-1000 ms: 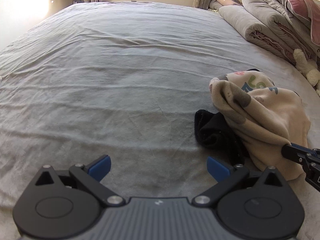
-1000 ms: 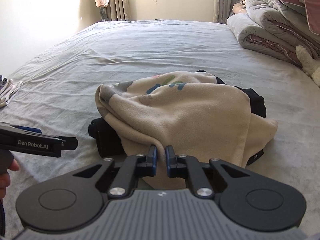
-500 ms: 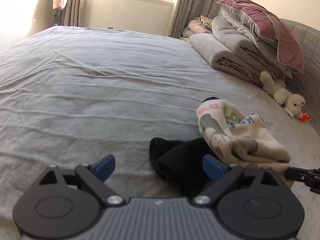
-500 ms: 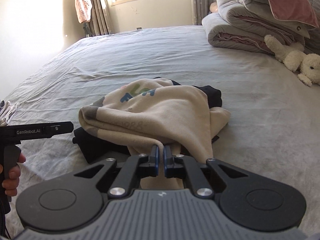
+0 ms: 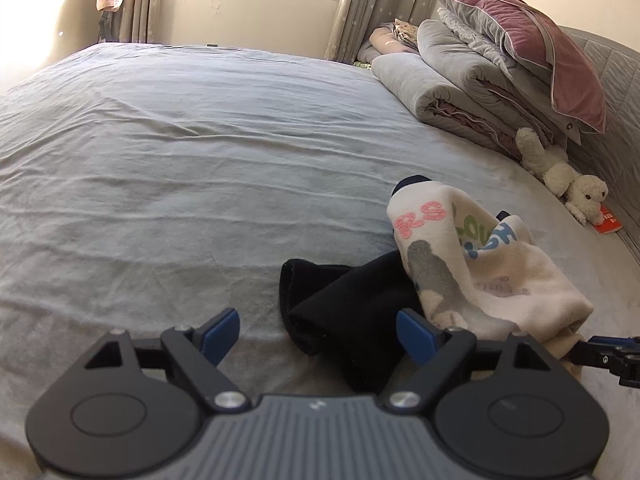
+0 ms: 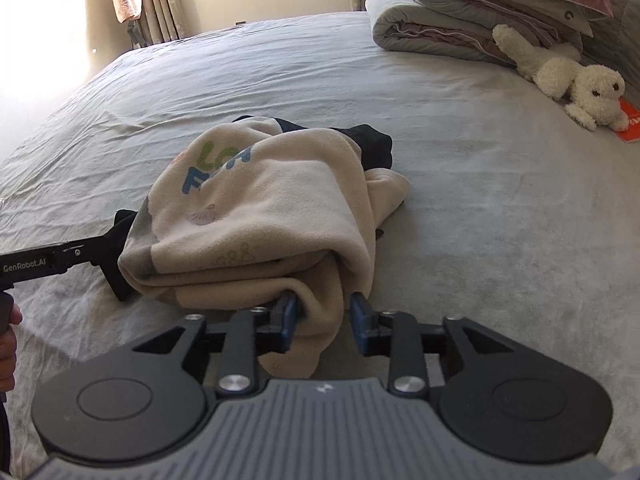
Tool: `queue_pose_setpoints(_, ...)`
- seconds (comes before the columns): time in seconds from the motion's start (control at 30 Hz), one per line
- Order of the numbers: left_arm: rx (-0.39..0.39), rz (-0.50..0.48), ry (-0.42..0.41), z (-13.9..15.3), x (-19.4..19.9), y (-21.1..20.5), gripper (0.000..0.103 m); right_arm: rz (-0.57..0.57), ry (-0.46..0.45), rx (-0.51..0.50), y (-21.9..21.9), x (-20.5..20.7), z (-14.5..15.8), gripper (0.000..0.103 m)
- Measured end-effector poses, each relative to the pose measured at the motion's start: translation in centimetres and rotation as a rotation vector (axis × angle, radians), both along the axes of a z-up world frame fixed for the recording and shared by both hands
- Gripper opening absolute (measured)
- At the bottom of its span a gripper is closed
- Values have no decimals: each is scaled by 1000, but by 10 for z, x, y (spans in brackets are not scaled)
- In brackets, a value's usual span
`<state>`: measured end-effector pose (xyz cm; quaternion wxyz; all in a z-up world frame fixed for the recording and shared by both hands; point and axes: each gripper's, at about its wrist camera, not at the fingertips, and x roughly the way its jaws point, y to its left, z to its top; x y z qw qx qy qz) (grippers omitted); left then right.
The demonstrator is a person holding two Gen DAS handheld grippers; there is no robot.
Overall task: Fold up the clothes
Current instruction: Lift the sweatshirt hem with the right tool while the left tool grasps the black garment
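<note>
The left gripper (image 5: 318,334) is held low and level, its two blue-tipped fingers (image 5: 219,330) spread wide apart with nothing between them. Seen from the right wrist view, its black body reaches in from the left edge, and the bare fingers of the person's left hand (image 6: 9,334) curl round the handle below it. The right gripper (image 6: 323,318) sits low too, pointing forward, its fingers (image 6: 362,316) parted by a moderate gap; cloth hangs between them, apparently brushing the left finger and clear of the right one. From the left wrist view only its dark tip shows at the right edge.
</note>
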<state>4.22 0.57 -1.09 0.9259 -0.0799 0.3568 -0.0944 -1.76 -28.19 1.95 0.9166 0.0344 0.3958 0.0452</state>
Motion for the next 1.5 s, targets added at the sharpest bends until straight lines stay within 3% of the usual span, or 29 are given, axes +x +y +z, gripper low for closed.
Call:
queue_pose_setpoints(0.2, -5, 3, -23, 5, -2, -1, 87, 51, -65, 28, 4, -9, 14, 49)
queue_pose_setpoints(0.43, 35, 78, 26, 2, 2, 7, 87, 160, -105, 47, 44, -4, 18, 64)
queue_pose_setpoints(0.67, 55, 115, 45, 2, 1, 22, 87, 263, -105, -28, 94, 5, 7, 65)
queue_pose_setpoints(1.0, 69, 112, 36, 7, 0, 27, 87, 270, -100, -91, 123, 28, -18, 64)
queue_pose_setpoints(1.07, 81, 107, 33, 7, -1, 24, 87, 249, -118, -89, 120, 29, -19, 42)
queue_pose_setpoints(1.1, 87, 105, 32, 7, -1, 23, 87, 237, -127, -84, 118, 29, -19, 17)
queue_pose_setpoints(1.13, 94, 102, 31, 7, -1, 21, 87, 217, -137, -71, 114, 29, -17, 12)
queue_pose_setpoints(1.3, 111, 74, 18, 8, -2, 14, 87, 123, -230, -57, 97, 21, 0, 12)
queue_pose_setpoints(1.5, 137, 39, -9, 8, -5, 4, 87, -3, -240, -9, 55, 20, 6, 11)
